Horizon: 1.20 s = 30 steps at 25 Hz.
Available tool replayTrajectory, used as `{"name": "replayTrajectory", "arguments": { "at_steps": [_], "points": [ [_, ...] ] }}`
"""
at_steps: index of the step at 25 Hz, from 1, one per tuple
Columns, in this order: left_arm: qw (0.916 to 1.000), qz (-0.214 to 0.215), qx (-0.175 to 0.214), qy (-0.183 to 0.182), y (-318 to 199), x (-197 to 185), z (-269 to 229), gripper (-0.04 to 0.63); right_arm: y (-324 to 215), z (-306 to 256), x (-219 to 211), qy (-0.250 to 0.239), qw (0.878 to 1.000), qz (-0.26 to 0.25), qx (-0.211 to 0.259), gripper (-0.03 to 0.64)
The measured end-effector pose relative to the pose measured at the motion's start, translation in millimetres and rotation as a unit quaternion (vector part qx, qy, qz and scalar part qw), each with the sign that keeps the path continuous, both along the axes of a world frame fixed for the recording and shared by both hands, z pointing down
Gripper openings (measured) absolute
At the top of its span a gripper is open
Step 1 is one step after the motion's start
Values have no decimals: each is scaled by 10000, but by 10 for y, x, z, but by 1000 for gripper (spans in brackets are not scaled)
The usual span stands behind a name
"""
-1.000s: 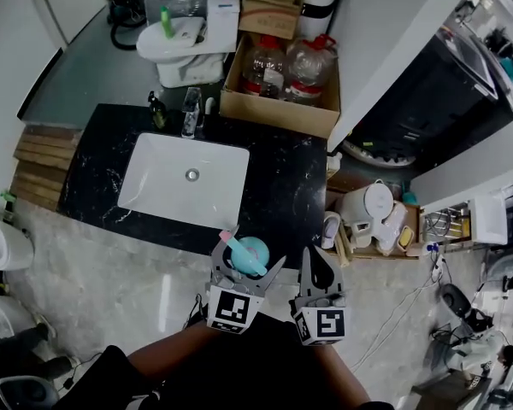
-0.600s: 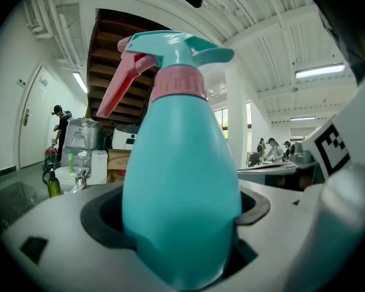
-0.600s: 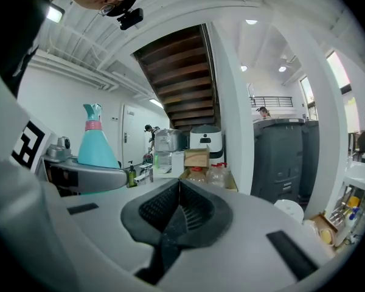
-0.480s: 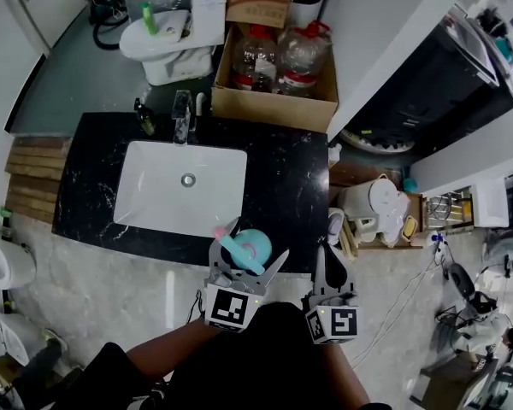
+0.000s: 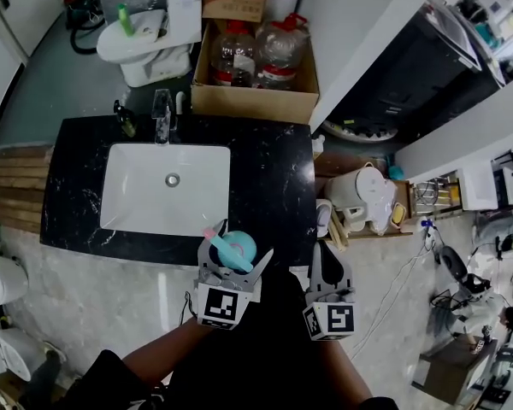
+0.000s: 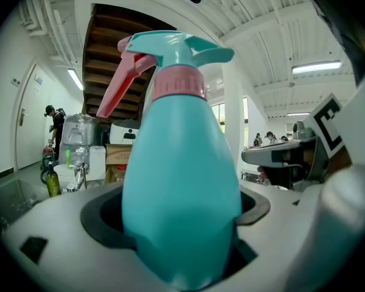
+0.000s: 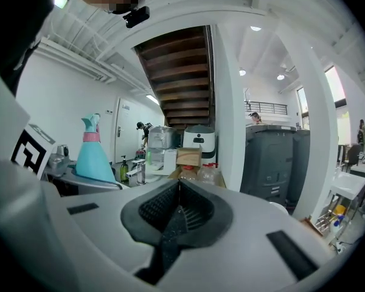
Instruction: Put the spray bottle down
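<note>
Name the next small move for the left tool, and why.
Probably ease the left tool forward and down toward the bare black counter right of the sink: it is shut on the upright spray bottle, which seems to hang by the counter's front edge.

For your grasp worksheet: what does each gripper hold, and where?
The left gripper grips the teal spray bottle round its lower body; the right gripper is shut, empty.
</note>
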<state>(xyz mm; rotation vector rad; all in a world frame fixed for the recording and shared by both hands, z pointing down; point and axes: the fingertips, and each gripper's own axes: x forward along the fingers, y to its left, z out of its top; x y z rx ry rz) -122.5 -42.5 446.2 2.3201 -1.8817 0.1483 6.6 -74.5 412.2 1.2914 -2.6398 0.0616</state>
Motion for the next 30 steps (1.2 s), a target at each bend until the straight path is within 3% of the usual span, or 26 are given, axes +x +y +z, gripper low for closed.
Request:
{"name": "replayTrajectory", "arguments": {
  "at_steps": [6, 13, 19, 25, 30],
  "points": [
    [9998, 186, -45, -103, -36, 179, 115, 439, -79, -94, -31, 161, 9984, -45, 539, 15],
    [9989, 423, 72, -207, -349, 397, 174, 439, -256, 25, 146, -2, 9991, 146, 404, 15],
    [9973, 667, -21, -307, -548, 642, 316, 439, -363, -28, 345, -120, 9983, 337, 454, 15],
    [9941, 969, -241, -430, -651, 874, 682, 439, -440, 142, 615, -189, 9973, 676, 203, 16],
    [9905, 1330, -267, -211, -672, 1119, 837, 439, -445, 254, 741, -45, 9963, 832, 208, 17]
  ]
}}
